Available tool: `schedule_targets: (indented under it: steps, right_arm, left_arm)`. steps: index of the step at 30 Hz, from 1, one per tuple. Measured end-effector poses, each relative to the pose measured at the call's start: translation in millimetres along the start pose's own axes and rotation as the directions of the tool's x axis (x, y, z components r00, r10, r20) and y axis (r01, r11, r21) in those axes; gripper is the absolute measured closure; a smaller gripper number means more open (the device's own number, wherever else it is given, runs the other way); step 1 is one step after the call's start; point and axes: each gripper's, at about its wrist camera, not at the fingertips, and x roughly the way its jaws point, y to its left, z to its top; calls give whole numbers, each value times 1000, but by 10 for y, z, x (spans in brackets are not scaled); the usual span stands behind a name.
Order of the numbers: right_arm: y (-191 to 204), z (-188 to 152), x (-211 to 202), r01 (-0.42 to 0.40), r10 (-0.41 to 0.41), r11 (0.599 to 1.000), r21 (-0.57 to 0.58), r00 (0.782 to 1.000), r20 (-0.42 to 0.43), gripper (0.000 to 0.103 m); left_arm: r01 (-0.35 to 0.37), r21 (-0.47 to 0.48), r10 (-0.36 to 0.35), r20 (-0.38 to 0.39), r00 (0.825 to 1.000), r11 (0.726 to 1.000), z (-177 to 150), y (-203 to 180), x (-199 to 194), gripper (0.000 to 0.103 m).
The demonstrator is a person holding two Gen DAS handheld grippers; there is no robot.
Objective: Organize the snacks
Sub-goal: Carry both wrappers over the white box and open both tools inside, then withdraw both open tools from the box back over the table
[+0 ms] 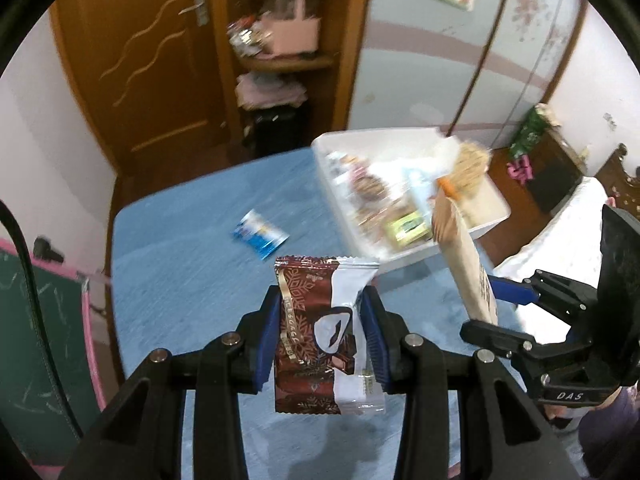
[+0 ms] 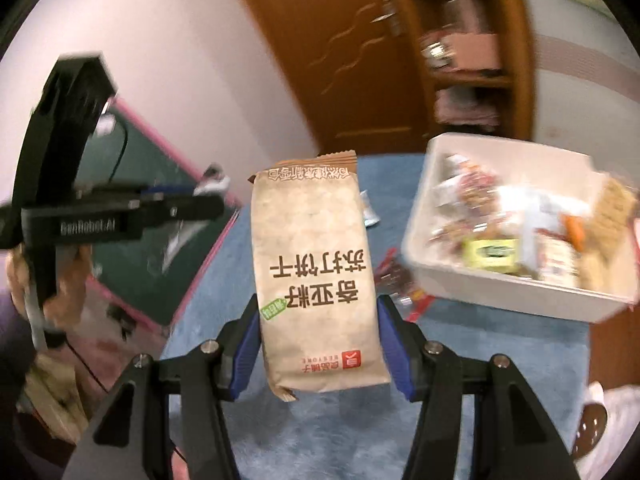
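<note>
above the blue table (image 1: 180, 280), left gripper (image 1: 320, 340) clamps a brown chocolate packet (image 1: 316, 332); right gripper (image 2: 318, 344) grips a tan cracker pack (image 2: 316, 272); the white bin (image 2: 500, 292) of snacks sits just beyond.

- The left gripper (image 1: 320, 332), at the bottom centre of its own view, points steeply down with both blue pads clamped on a packet.
- The right gripper (image 2: 316, 340), at the bottom centre of its view, grips a packet between its pads.
</note>
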Motion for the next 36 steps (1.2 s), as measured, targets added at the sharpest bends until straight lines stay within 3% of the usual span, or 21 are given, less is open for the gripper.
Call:
schedule_targets:
  steps: [5,13,20,25,30,32,35,36]
  right_arm:
    - [-400,158,-397,52,-62,994,93,992,114,47]
    - [-864,505,-723,127,-175,971,200,954,243,47]
    - [-1063,757,-611,200,-254,954,225,936,244,47]
    - [-1285,860,-380,248,-301,935,253,933,196,47]
    - [-1422,913,-214,285,-336,920,269,927,167,47]
    - [-1485,949,-142,300,-350,912,282,925,149,47]
    - [-1606,928,-80,272,-327,904,330,937,123,47]
    - [-1639,917,-64,258,-313,901,349,943,111,47]
  left_arm:
    - [17,36,-20,74,997,999,395,-564,35,65]
    - [11,59,-21,168,986,998,915,-1161,278,65]
    - [-23,56,12,179,984,998,1165,-1385,622,65]
    - [-9,16,6,162,987,1000,1256,-1354,836,65]
    - [-43,12,41,158,987,999,1275,-1338,1016,63]
    - [-40,-5,40,145,989,999,1275,-1306,1071,33]
    - [-73,-45,79,134,988,996,1288,-1220,1138,13]
    - [-68,-53,75,127,989,996,1288,-1181,1155,12]
